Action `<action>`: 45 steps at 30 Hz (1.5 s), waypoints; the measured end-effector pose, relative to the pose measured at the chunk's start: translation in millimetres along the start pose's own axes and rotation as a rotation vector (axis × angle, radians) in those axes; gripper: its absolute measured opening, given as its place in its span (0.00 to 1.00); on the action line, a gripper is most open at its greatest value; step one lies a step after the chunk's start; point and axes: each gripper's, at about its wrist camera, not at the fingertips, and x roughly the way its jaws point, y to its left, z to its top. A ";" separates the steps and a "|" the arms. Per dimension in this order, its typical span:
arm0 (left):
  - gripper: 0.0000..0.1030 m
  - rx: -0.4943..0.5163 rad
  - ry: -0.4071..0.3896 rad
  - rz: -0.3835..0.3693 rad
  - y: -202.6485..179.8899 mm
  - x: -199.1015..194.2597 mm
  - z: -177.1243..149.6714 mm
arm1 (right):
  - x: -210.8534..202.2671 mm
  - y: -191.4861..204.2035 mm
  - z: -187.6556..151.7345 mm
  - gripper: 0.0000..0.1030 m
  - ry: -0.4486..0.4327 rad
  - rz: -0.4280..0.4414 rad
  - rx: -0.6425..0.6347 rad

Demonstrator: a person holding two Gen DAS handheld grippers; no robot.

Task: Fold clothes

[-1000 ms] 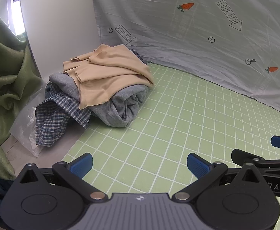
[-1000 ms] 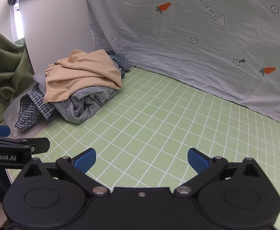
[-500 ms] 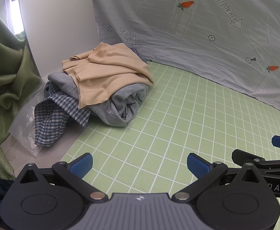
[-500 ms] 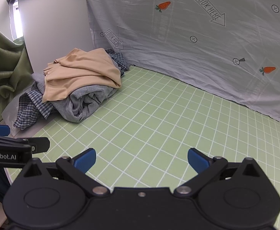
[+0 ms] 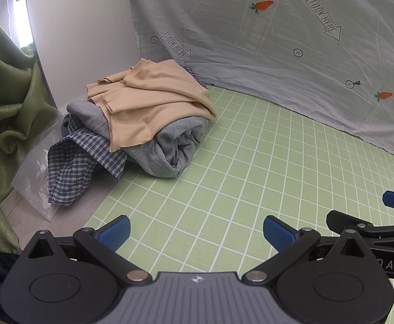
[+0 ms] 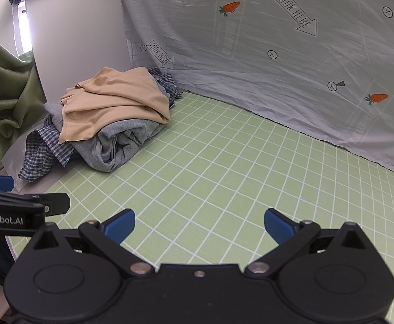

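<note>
Judging from how things lie, the folding has not begun: nothing neat or flat sits anywhere on the green grid mat (image 5: 251, 162), and all the clothes are heaped together at its far left corner, spilling off the mat's left edge. A beige top (image 5: 153, 100) lies crumpled on the heap, over a grey sweatshirt (image 5: 175, 145) rolled in on itself; a blue checked shirt (image 5: 78, 167) trails out underneath, onto a clear plastic bag (image 5: 35, 189) beside the mat.

Both tools hang above the near edge, well apart from the pile. The left gripper (image 5: 196, 230) has its blue pads spread wide with nothing between them, and the right gripper (image 6: 199, 225) is spread just the same, also empty. Bare mat fills the middle and right.

Everything is left to do: pull one garment free, likely the beige top since it lies uppermost, spread it flat on the bare mat, fold it, then repeat for the other two. A grey printed sheet (image 6: 278, 54) hangs along the far edge.
</note>
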 end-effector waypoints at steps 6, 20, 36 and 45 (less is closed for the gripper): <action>1.00 0.001 0.001 0.000 -0.7 0.1 -0.7 | 0.1 0.5 0.5 1.00 0.000 -0.001 0.000; 1.00 0.003 0.002 -0.001 -1.0 -0.8 -1.2 | -0.1 1.0 -0.1 1.00 0.000 -0.001 -0.002; 1.00 0.008 0.010 0.000 -2.3 7.1 13.8 | 8.9 3.3 11.3 1.00 -0.005 -0.008 -0.024; 1.00 -0.020 -0.026 0.029 4.3 46.9 71.6 | 46.7 1.1 59.0 1.00 -0.037 -0.014 -0.028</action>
